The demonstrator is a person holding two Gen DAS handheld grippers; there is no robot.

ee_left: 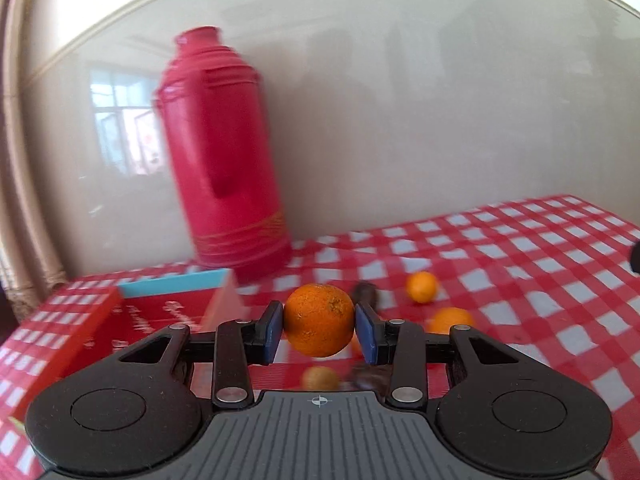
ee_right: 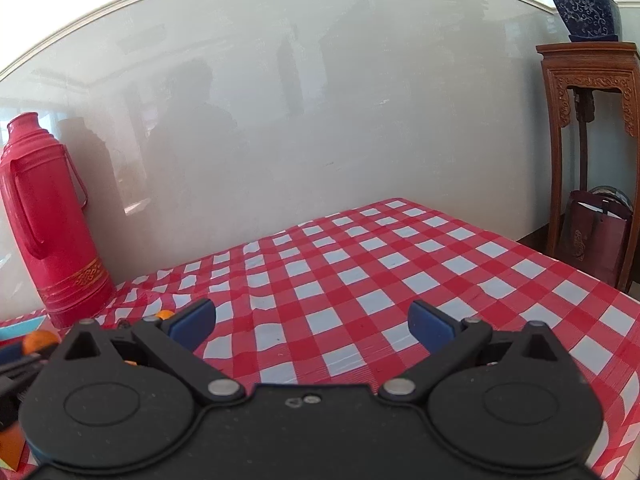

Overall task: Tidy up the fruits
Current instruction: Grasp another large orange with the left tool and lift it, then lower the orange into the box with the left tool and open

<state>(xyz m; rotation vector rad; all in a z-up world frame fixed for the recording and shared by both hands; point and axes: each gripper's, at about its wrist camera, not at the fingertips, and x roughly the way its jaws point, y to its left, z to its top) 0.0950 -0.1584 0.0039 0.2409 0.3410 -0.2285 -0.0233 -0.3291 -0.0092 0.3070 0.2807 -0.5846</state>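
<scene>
Left gripper (ee_left: 319, 330) is clamping an orange (ee_left: 319, 320) (box (ee_left: 80, 320) at 9 o'clock) while right gripper (ee_right: 312, 326) is hanging wide apart, holding nothing.

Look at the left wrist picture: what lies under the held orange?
Below the orange in the left gripper lies the checked cloth, with a small yellowish fruit and a dark blurred thing beside it. The gripper body covers whatever lies nearer the camera.

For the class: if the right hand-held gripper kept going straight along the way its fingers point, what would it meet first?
Probably the checked tablecloth: the right hand-held gripper is open, holds nothing and tilts slightly down over bare cloth. Beyond that stands the pale wall. Depth is hard to judge.
</scene>
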